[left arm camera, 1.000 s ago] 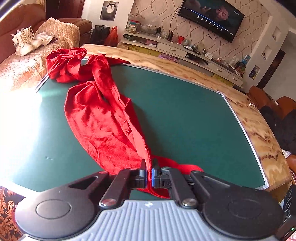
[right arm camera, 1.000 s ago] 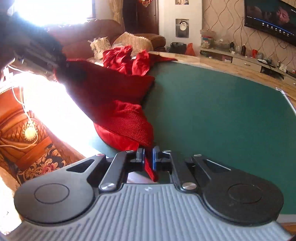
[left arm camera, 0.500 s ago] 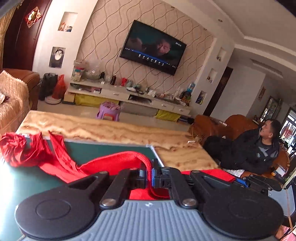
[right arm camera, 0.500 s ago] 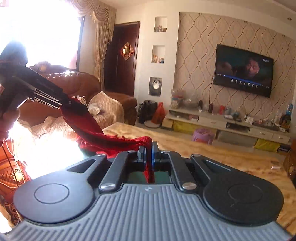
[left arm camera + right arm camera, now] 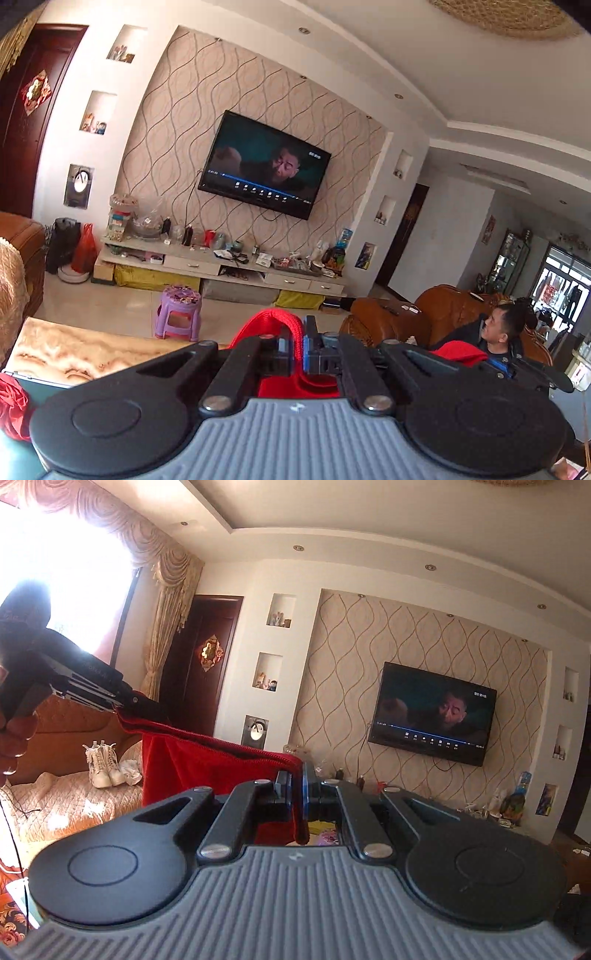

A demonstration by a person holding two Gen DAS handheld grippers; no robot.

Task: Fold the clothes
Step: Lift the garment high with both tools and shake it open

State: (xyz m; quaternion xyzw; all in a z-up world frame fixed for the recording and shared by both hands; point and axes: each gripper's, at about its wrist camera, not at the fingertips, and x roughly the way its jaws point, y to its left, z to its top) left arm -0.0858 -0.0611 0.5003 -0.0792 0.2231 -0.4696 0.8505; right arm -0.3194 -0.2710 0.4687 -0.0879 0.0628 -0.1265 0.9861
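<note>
A red garment (image 5: 207, 764) hangs in the air, its ribbed hem stretched between both grippers. My left gripper (image 5: 298, 345) is shut on a loop of the red hem (image 5: 269, 321). My right gripper (image 5: 297, 788) is shut on the other end of that hem, and the cloth drops below it. In the right wrist view the left gripper (image 5: 136, 705) shows at the far left, held by a hand (image 5: 14, 738). A bunched red part of the garment (image 5: 13, 406) still rests at the table's left edge. The right gripper's tip (image 5: 517, 369) shows with red cloth (image 5: 458, 350) in the left wrist view.
The green table top with its marbled wooden rim (image 5: 74, 350) lies low at the left. A person (image 5: 498, 332) sits on a brown sofa at the right. A purple stool (image 5: 179, 312), a TV cabinet (image 5: 221, 266), and a couch with white shoes (image 5: 103, 764) stand beyond.
Both grippers have risen high off the table, lifting the red garment by its hem. The views swung from the table top up to the room's walls and ceiling.
</note>
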